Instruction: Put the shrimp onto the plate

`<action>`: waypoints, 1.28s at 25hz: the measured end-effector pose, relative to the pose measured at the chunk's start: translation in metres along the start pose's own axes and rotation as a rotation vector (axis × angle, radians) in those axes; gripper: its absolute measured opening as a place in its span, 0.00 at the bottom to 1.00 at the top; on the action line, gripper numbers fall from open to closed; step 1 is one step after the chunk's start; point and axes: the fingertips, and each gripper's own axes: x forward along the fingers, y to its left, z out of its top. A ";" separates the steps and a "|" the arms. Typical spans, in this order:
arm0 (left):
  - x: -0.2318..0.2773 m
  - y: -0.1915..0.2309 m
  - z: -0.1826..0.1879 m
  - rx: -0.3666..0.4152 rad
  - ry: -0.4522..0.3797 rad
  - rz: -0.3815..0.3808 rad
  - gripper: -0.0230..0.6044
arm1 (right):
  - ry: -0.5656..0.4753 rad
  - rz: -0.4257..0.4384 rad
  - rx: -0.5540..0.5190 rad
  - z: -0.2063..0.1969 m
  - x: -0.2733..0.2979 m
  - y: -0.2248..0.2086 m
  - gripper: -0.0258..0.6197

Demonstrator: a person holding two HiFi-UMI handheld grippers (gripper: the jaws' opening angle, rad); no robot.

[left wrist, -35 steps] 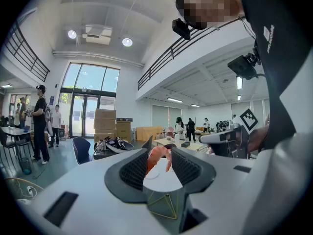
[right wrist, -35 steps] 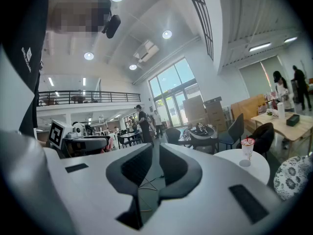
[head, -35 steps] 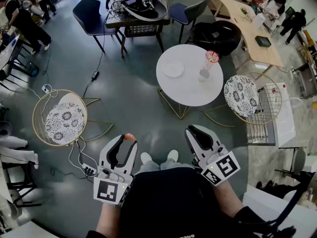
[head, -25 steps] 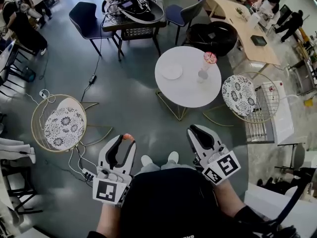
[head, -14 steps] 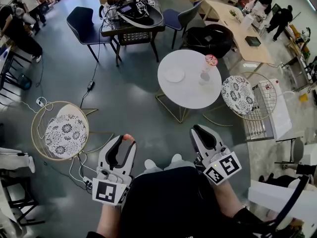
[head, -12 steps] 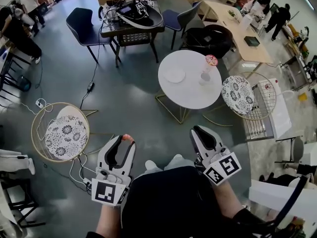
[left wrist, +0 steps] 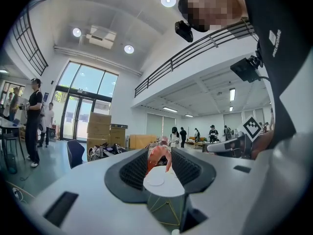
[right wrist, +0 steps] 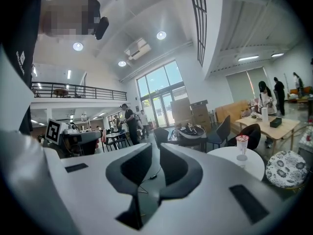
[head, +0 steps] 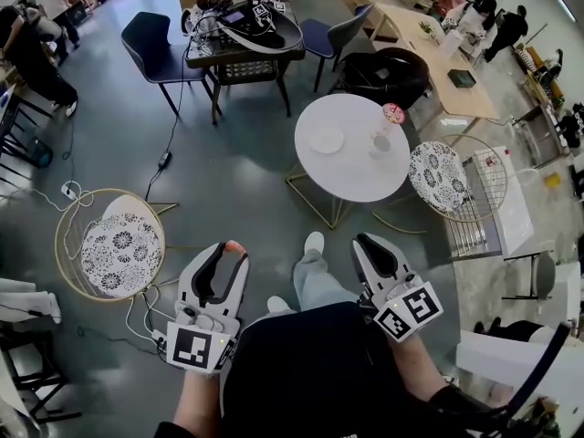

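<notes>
Left claw (head: pixel 233 250) is clamped on the shrimp (head: pixel 234 245), which sits pinched at the jaw tips, held low before the person's body and well apart from the plate (head: pixel 326 140). The plate lies on the round white bench (head: pixel 351 179), ahead and to the right. Step in hand, as judged: carry and approach. Recommended: hold grip pressure steady, come in over the plate's near rim, and lower before releasing. Right claw (head: pixel 369 243) is closed and empty. A tall dessert glass (head: pixel 386 124) stands near the plate; keep clear.
</notes>
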 end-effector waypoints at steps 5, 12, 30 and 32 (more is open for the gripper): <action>0.012 0.010 -0.001 0.000 0.004 0.010 0.29 | 0.005 0.011 -0.003 0.002 0.015 -0.006 0.13; 0.050 0.023 -0.007 -0.001 0.030 0.013 0.29 | 0.017 0.008 0.013 0.002 0.042 -0.039 0.13; 0.212 0.038 -0.007 -0.009 0.084 -0.022 0.29 | 0.014 -0.005 0.041 0.041 0.111 -0.170 0.13; 0.230 0.035 -0.007 0.002 0.093 -0.024 0.29 | 0.015 0.002 0.043 0.044 0.116 -0.184 0.13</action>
